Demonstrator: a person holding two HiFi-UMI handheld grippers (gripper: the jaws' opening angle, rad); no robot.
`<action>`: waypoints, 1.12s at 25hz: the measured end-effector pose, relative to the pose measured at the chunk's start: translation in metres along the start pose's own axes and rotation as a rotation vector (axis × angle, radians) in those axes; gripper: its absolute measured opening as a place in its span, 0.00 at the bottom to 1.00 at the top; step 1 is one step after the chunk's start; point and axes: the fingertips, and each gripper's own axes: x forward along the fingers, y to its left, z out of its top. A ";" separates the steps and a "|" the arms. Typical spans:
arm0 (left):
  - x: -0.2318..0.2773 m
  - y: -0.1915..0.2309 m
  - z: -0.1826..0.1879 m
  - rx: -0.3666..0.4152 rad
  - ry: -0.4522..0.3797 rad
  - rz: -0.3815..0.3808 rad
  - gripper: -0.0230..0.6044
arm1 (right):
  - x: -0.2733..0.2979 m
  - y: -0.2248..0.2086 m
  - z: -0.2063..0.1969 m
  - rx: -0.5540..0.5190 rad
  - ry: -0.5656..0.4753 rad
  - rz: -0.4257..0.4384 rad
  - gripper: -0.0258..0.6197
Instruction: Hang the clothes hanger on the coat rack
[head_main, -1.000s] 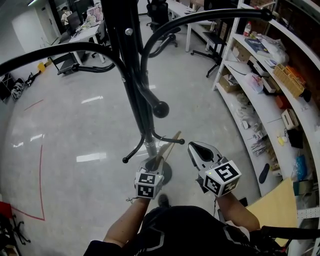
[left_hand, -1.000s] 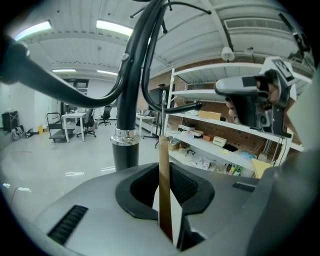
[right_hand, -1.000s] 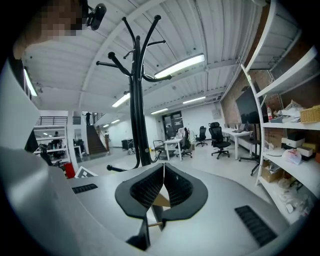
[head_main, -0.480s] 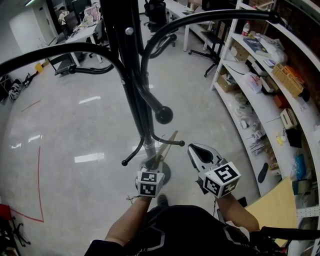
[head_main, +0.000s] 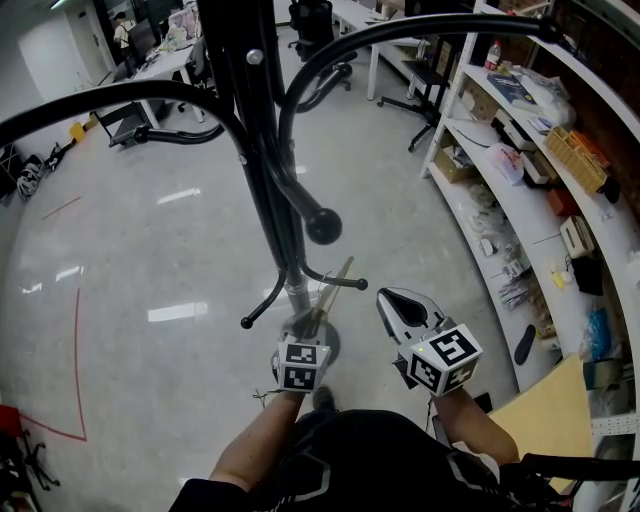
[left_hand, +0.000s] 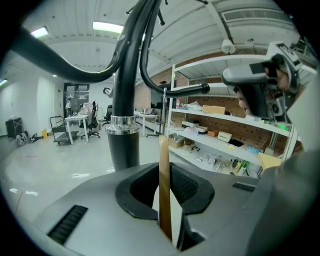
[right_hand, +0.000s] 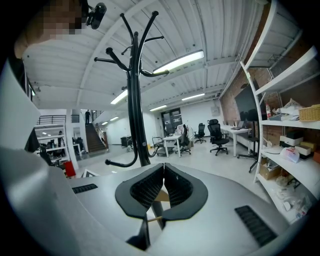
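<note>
While you stand close against the tall black metal coat rack (head_main: 262, 170), your left tongs (head_main: 312, 325) are clenched on the pale wooden clothes hanger (head_main: 337, 288). You're holding it low, just beside the pole and near the chrome collar (head_main: 297, 295) above the base. In the left gripper view it's a thin, flat slat seen edge-on, standing upright between the ribbed black pads (left_hand: 185, 185), smooth and honey-coloured against that matte rubber. Gripping the wood rather than the top looks sensible, because it leaves the upper end free to go over a peg. I can't pick out the hanger's hook from the rack's thin lower pegs, so take that as a guess. Your right tongs (head_main: 400, 303) are closed tip to tip with nothing I can make out between them. They sit off to the side near the left pair, apparently idle and staying clear of the pole. The hanger isn't on the rack yet. The long curved tubular arms sweep out well above it, and one shorter arm ends in a round black ball (head_main: 322, 225) that should stop a hook sliding off. That glossy painted tube looks slick, so I'd expect the hanger to swing once it's released. Below everything is the shiny grey floor (head_main: 150, 250), with white shelving (head_main: 500, 130) off to your right.
</note>
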 end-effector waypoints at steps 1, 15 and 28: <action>0.001 0.000 0.000 0.000 -0.001 0.001 0.11 | 0.000 -0.001 0.000 0.001 -0.002 0.000 0.05; 0.004 -0.001 0.001 0.004 -0.033 -0.002 0.11 | -0.006 0.001 0.004 -0.007 -0.009 0.017 0.05; 0.005 -0.005 0.003 0.043 -0.057 -0.024 0.11 | -0.019 0.002 0.004 -0.024 -0.006 0.012 0.05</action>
